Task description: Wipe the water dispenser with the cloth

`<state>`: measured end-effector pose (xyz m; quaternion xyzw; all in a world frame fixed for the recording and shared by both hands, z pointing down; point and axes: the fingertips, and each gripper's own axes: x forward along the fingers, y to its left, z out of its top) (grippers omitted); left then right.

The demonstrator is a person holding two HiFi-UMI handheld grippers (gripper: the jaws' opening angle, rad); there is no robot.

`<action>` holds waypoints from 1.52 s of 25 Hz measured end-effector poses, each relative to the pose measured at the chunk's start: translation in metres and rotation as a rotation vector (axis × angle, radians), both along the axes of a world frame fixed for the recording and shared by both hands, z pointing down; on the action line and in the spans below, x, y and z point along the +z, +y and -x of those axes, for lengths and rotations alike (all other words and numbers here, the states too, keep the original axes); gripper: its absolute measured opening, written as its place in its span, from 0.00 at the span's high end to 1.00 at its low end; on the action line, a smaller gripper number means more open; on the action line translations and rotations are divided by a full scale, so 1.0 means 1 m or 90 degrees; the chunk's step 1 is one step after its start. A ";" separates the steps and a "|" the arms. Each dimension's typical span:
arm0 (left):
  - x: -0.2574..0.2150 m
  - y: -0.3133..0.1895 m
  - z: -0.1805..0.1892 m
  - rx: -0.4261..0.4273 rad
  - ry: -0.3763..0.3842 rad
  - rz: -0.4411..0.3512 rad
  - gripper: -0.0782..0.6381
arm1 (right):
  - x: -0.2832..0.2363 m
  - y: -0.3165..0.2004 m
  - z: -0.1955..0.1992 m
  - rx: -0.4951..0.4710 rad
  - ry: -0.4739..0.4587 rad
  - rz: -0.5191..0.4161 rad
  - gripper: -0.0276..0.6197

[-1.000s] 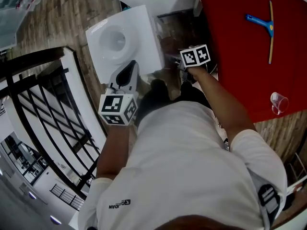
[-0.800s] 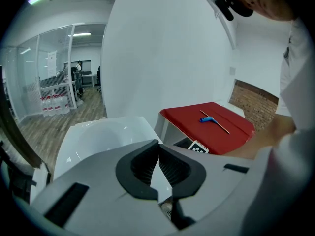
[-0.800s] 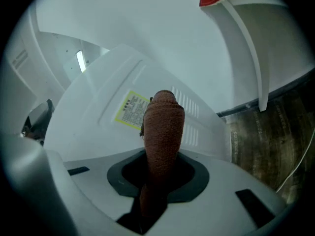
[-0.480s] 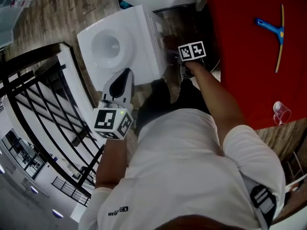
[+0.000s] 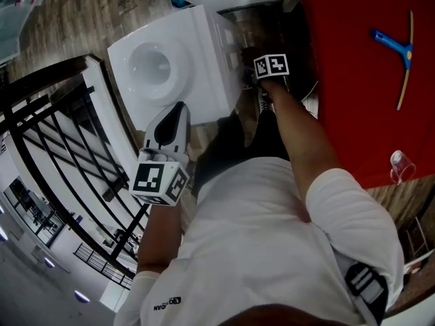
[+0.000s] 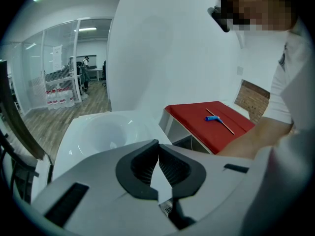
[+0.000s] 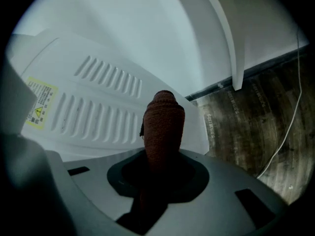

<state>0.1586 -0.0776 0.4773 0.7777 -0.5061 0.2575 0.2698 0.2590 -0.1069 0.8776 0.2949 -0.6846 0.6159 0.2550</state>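
Note:
The white water dispenser [image 5: 173,63] stands below me, its round top well facing up. My right gripper [image 5: 253,65] is low beside the dispenser's side panel, shut on a brown cloth [image 7: 162,124]. In the right gripper view the cloth sticks out from the jaws toward the dispenser's vented white panel [image 7: 93,107] with a yellow label [image 7: 40,102]. My left gripper [image 5: 178,107] hovers at the near edge of the dispenser top, jaws shut with nothing between them. In the left gripper view the left gripper [image 6: 158,146] points over the dispenser's top well [image 6: 98,134].
A red table [image 5: 367,66] stands at the right with a blue-handled squeegee [image 5: 397,49] and a clear cup [image 5: 402,163] on it. A black metal railing [image 5: 61,155] runs along the left. A thin white cable [image 7: 288,127] lies on the wooden floor.
My right gripper with the cloth has shifted slightly up along the dispenser's side. The left gripper has dropped back a little from the dispenser top.

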 end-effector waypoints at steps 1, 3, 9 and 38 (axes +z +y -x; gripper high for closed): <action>-0.001 -0.001 0.000 -0.001 0.000 -0.001 0.89 | 0.003 0.000 -0.002 0.004 0.007 0.007 0.83; -0.001 -0.002 0.000 0.001 -0.003 -0.003 0.89 | 0.007 0.001 -0.004 -0.003 0.023 0.014 0.83; -0.002 -0.005 -0.003 0.019 -0.009 -0.007 0.89 | 0.003 -0.002 -0.007 -0.029 0.045 0.005 0.83; -0.023 -0.010 0.014 -0.060 0.086 -0.015 0.89 | -0.331 -0.107 0.008 -0.011 -0.279 -0.317 0.83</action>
